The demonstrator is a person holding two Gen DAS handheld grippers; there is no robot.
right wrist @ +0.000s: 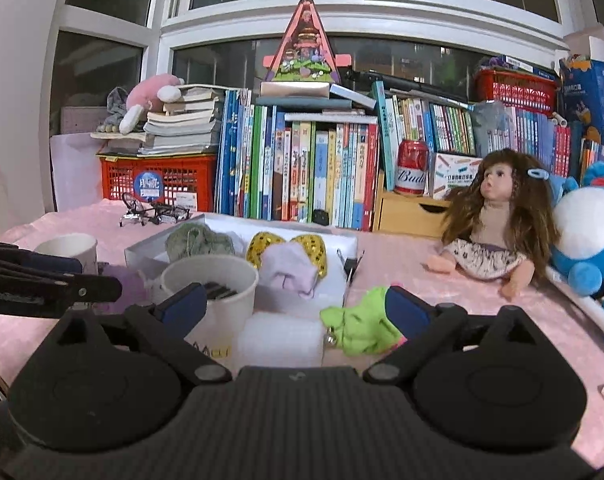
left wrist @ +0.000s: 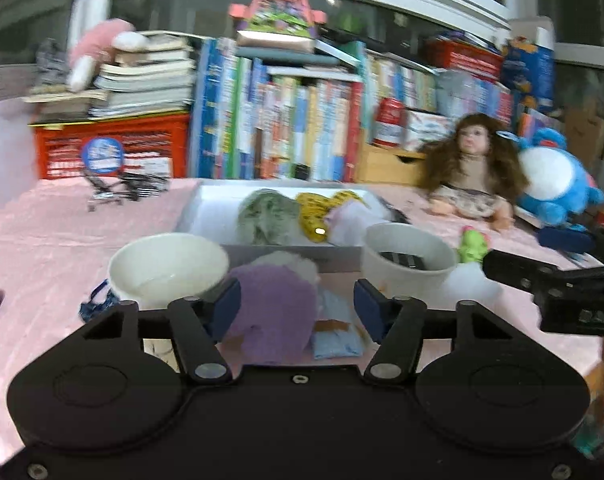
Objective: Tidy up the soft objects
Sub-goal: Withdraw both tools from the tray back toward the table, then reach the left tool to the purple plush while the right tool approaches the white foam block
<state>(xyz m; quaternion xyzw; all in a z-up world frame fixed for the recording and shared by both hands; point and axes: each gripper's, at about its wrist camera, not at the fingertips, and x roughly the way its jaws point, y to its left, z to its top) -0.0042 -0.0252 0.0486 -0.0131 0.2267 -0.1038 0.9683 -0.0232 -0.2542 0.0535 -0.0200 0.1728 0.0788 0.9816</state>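
Both grippers over the pink cloth, before the white box (right wrist: 142, 250).
Left gripper (left wrist: 297, 306) half-wide around purple plush (left wrist: 272, 312); right gripper (right wrist: 298, 310) wide; red can (right wrist: 411, 166) reads "Bud".

pink-covered table (right wrist: 441, 280), white box (right wrist: 142, 250), two cups (right wrist: 210, 280), doll (right wrist: 493, 240), green soft toy (right wrist: 361, 320), purple soft toy (left wrist: 274, 300)

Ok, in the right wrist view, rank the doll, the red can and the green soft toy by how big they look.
1. doll, largest.
2. green soft toy, though it lies nearer the camera, so unsure.
3. red can, smallest and farthest back.
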